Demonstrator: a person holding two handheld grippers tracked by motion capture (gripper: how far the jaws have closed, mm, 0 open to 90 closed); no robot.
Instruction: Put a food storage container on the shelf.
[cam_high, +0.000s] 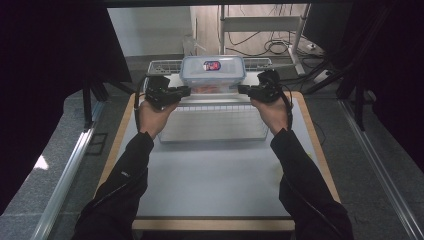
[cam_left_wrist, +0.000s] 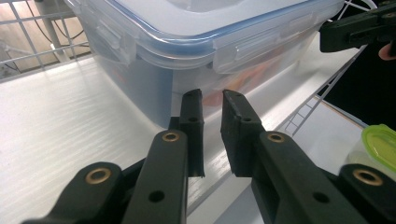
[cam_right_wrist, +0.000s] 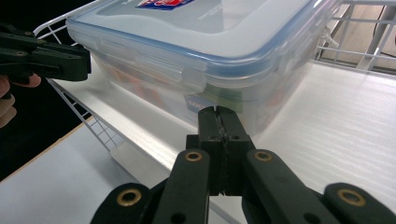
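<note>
The left gripper (cam_left_wrist: 212, 100), jaws nearly closed on nothing, and the right gripper (cam_right_wrist: 218, 114), jaws fully shut and empty, flank the lidded box (cam_high: 212, 74) on the white shelf (cam_high: 215, 106), seemingly to brace its sides.

A pale table (cam_high: 220, 185) with a wooden edge stood on grey carpet (cam_high: 65, 165). Dark curtains (cam_high: 45, 65) flanked it; beyond, a white shelf frame (cam_high: 260, 25) and tangled cables (cam_high: 275, 47) lay lit.
</note>
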